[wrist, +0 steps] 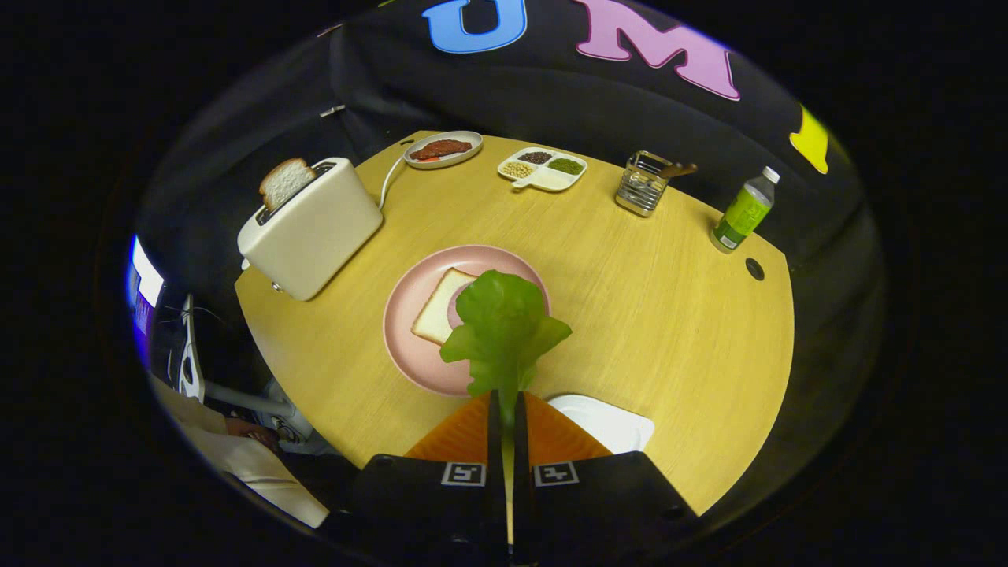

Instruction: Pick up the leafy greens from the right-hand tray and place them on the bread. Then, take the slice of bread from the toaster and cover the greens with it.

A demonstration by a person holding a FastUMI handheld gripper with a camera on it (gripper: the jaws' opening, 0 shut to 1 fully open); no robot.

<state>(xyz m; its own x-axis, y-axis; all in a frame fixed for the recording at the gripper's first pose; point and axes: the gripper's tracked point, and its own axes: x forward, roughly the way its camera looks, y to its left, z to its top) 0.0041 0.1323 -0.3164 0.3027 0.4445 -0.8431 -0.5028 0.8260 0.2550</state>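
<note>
My gripper (506, 400) is shut on the stem of the leafy greens (504, 327), which stick up ahead of the fingers, high above the table. Behind the leaf lies a pink plate (409, 295) with a slice of bread (438, 315) on it; the leaf hides part of the bread and plate. A white tray (610, 421) sits just below and right of the fingers. Beyond the plate on the left stands a white toaster (311, 228) with a slice of bread (285, 181) sticking out of its slot.
At the table's far side are an oval dish of meat (442, 149), a divided white dish of grains (543, 168), a wire cutlery holder (644, 185) and a green-labelled bottle (744, 211). The round wooden table (669, 315) has a small hole (754, 268) near the bottle. A sleeve (252, 465) shows low left.
</note>
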